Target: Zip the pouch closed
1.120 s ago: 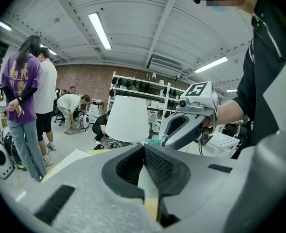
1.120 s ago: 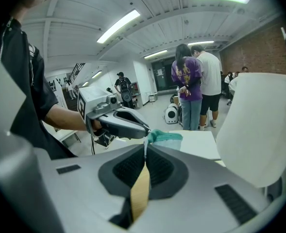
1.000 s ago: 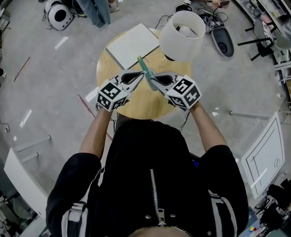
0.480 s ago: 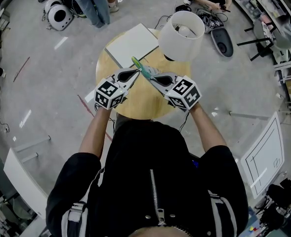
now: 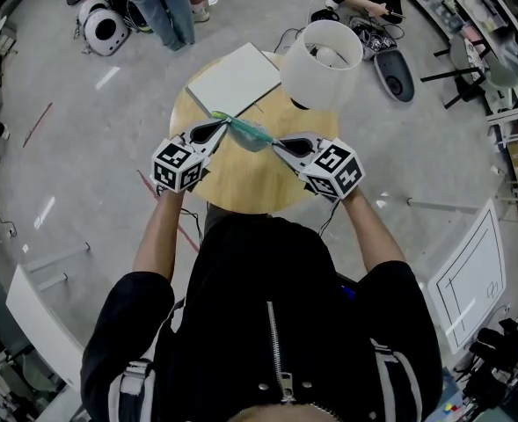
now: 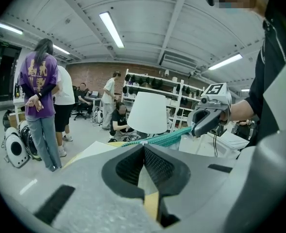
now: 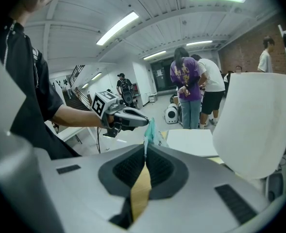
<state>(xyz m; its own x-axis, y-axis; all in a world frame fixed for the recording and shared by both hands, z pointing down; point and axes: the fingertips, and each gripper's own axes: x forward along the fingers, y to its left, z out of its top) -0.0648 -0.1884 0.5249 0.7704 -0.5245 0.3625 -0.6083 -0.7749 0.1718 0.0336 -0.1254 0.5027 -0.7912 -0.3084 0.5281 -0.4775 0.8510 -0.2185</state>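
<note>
A teal pouch [image 5: 245, 132] hangs stretched above the round wooden table [image 5: 241, 183], between my two grippers. My left gripper [image 5: 215, 121] is shut on its left end, at the zip edge [image 6: 169, 137]; whether the pull itself is pinched is hidden by the jaws. My right gripper [image 5: 274, 143] is shut on the pouch's right end. In the right gripper view the teal fabric [image 7: 150, 132] rises from the closed jaws of my right gripper [image 7: 145, 148], with the left gripper [image 7: 143, 122] just beyond it. In the left gripper view the right gripper [image 6: 195, 132] holds the far end.
A white lamp shade [image 5: 322, 62] stands at the table's back right. A flat white panel [image 5: 234, 79] lies at the back left. People stand on the floor beyond the table [image 5: 166, 3], with round white devices [image 5: 107, 29] beside them.
My left gripper has moved to the left and slightly down. The pouch, earlier bunched upright between the two grippers, is now pulled out long between them. The right gripper stayed put.
</note>
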